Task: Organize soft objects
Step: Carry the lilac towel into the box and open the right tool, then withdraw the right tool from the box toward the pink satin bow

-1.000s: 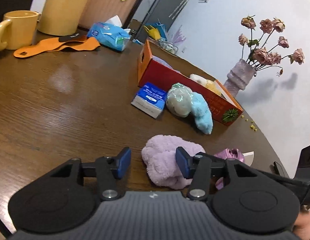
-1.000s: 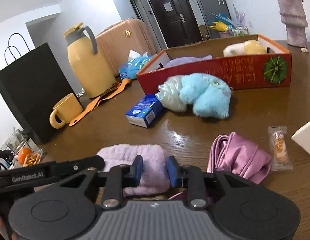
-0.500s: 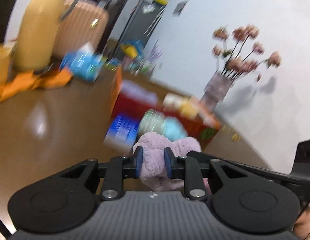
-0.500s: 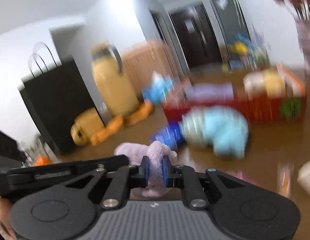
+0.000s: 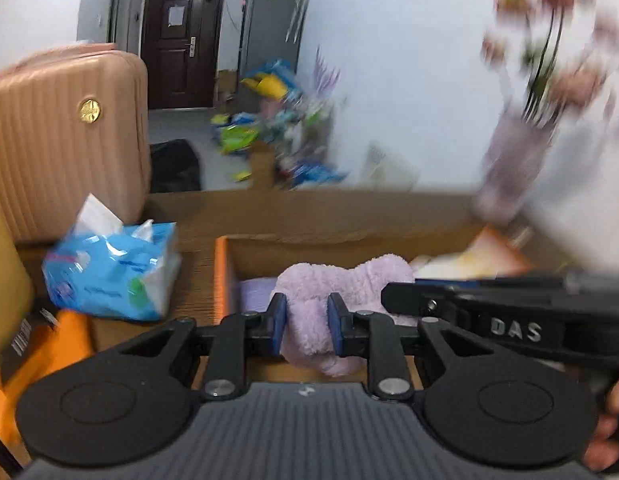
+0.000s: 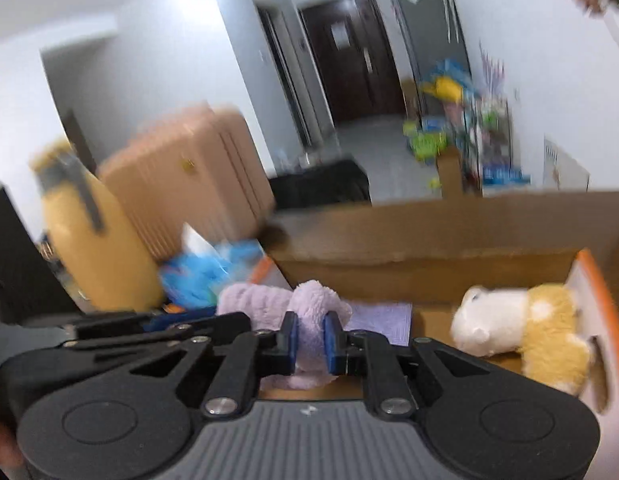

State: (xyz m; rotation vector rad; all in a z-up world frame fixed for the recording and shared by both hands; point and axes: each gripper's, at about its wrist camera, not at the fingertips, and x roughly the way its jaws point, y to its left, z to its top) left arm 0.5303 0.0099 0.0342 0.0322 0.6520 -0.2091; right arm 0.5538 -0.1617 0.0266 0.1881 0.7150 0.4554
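Clearly a lived-in home: beyond the fingertips, a dark front door (image 5: 178, 42) at the end of a grey-floored hallway; left of the fingers, a pink suitcase (image 5: 65, 140) and a blue tissue pack (image 5: 109, 270); far right, a blurred vase of flowers (image 5: 517, 160).

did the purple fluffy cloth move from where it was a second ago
Yes. The purple fluffy cloth lay on the bare table short of the cardboard box; now both grippers, left gripper and right gripper, hold it over the box's open top.
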